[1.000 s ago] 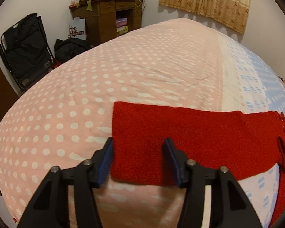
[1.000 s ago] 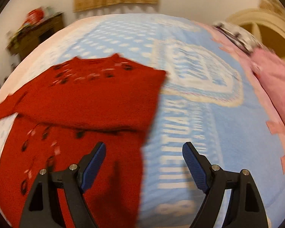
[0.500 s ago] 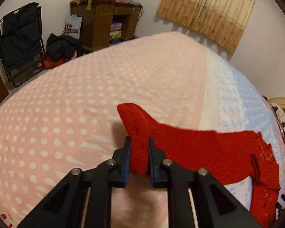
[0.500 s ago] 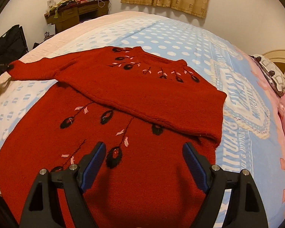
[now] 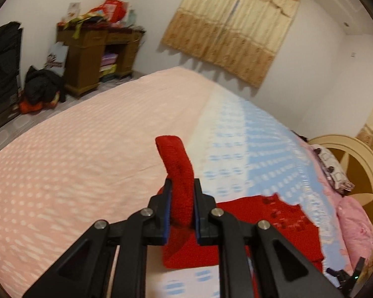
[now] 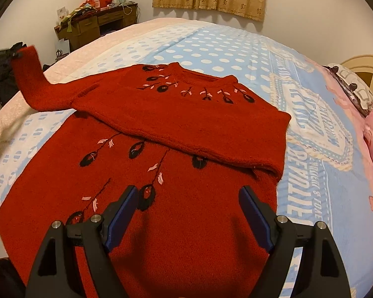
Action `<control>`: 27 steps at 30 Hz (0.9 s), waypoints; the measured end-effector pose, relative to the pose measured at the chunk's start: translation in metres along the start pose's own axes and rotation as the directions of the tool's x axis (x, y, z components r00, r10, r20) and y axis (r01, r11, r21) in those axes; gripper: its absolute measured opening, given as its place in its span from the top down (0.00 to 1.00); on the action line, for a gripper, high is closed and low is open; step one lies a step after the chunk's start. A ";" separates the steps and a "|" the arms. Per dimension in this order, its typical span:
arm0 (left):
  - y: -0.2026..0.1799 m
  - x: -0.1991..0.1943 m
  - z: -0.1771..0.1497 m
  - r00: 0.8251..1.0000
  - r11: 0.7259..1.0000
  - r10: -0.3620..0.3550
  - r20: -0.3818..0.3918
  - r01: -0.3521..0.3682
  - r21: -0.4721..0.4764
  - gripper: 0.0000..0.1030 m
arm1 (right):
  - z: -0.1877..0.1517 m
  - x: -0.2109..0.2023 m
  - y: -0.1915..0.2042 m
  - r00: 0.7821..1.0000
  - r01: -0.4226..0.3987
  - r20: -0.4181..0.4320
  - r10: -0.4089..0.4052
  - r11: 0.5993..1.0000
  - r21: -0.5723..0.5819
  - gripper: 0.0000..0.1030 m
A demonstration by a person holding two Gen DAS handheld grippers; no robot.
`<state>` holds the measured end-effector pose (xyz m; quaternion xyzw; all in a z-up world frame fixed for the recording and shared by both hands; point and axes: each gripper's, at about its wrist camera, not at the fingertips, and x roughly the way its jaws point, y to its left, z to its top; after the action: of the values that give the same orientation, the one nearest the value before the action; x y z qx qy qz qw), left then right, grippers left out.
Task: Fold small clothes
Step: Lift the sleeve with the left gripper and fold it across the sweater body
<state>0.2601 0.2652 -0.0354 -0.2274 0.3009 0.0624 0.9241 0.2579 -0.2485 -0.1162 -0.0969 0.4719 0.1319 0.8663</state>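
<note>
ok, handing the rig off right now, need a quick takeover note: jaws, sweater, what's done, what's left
Left gripper: jaws shut on the cuff end of the sweater's sleeve, lifted off the bed.
Right gripper: jaws open, nothing between them, hovering over the lower body of the red sweater.
Sweater lies front up on the bed, neck at the far end. The other sleeve is already folded across the chest.
Left to do: probably carry the held sleeve over the body and lay it flat, release, then fold the body up from the hem.
</note>
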 end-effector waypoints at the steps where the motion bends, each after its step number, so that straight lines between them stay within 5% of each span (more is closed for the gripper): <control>1: -0.011 -0.002 0.003 1.000 1.000 -0.023 0.007 0.022 0.008 0.86 | -0.001 -0.001 -0.001 1.000 0.000 0.002 0.000 1.000 0.004 0.19; 27: -0.198 -0.006 0.026 0.951 0.939 -0.305 0.040 0.294 0.176 0.86 | -0.039 -0.028 -0.033 0.996 -0.044 0.078 0.036 0.994 0.096 0.19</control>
<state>0.3188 0.1017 0.0628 -0.1897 0.2359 -0.0971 0.9481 0.2230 -0.2946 -0.1115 -0.0398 0.4461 0.1296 0.8846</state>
